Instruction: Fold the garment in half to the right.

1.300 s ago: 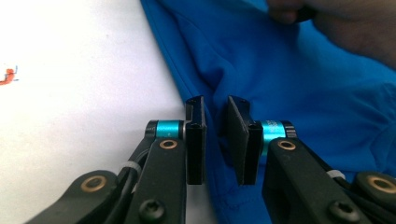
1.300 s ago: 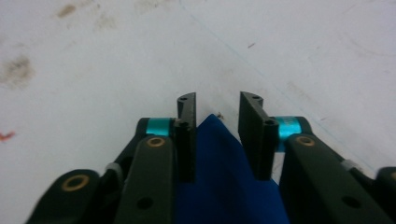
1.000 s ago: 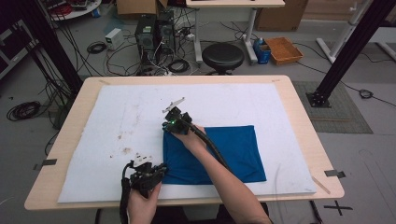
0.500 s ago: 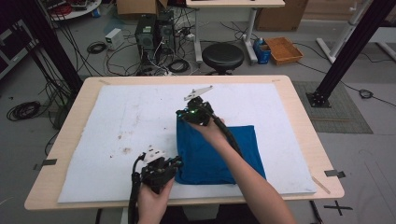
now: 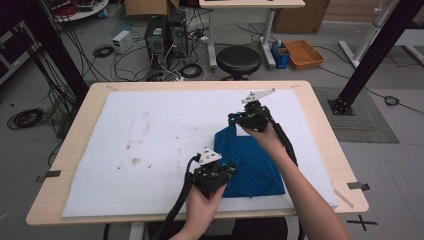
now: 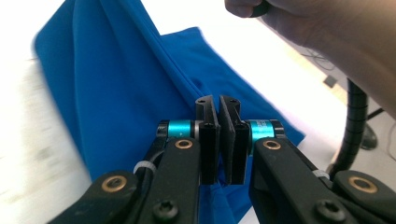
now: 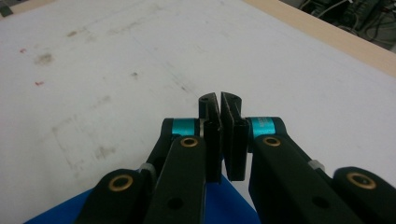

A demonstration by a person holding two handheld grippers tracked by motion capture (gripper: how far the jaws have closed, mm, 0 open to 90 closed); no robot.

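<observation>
Cloth (image 5: 250,165) hanging pinched: left gripper (image 6: 219,105) clamping its near edge, right gripper (image 7: 219,100) clamping its far corner, lifting above white mat (image 5: 150,145) on table (image 5: 90,100).

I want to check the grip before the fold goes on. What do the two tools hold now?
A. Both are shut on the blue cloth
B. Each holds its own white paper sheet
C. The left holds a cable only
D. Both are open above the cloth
A: the left tool and the right tool each stand shut with the blue cloth pinched between the pads, one at the near edge, one at the far corner.
</observation>
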